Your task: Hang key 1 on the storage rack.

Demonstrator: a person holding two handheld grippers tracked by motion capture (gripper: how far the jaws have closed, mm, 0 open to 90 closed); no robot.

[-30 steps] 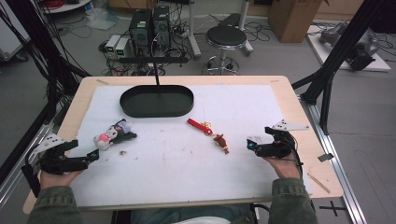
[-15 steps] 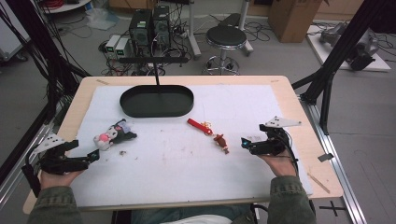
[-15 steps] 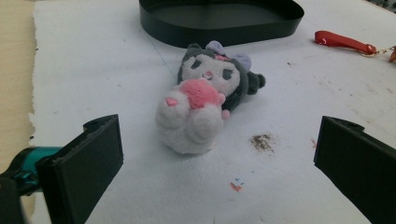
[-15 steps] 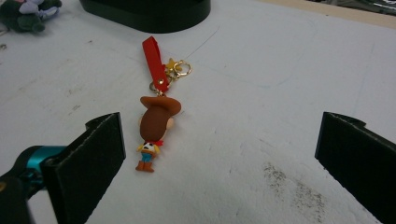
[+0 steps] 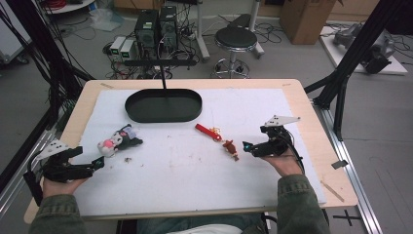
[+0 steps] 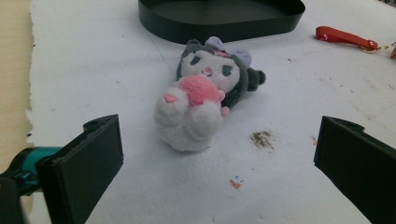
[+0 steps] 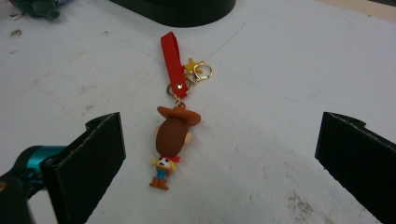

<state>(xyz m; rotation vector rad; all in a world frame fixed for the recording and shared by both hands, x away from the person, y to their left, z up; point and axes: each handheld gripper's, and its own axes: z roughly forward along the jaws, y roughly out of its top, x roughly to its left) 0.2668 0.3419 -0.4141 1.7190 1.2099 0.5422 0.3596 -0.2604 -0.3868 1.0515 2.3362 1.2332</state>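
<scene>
Brown-hatted cowboy keychain [image 7: 171, 142] lies on the white tabletop [image 5: 185, 175] at 12 o'clock between the right gripper's [image 5: 247, 146] open fingers [image 7: 88, 163], untouched. Left gripper [image 5: 99, 163] fingers open; plush toy [image 6: 203, 95] at 12 o'clock.

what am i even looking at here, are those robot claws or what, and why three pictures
No robot here: a person sits at the table and holds a hand-held two-jaw gripper in each hand. The high view looks down from above; the left gripper shows at its left, the right gripper at its right. The other two pictures come from cameras riding on each gripper, looking out between its own black jaws. On the white sheet lie a plush toy, a cowboy keychain with a red strap, and an empty black oval tray. Both grippers are open and hold nothing: the left faces the plush, the right faces the keychain.
</scene>
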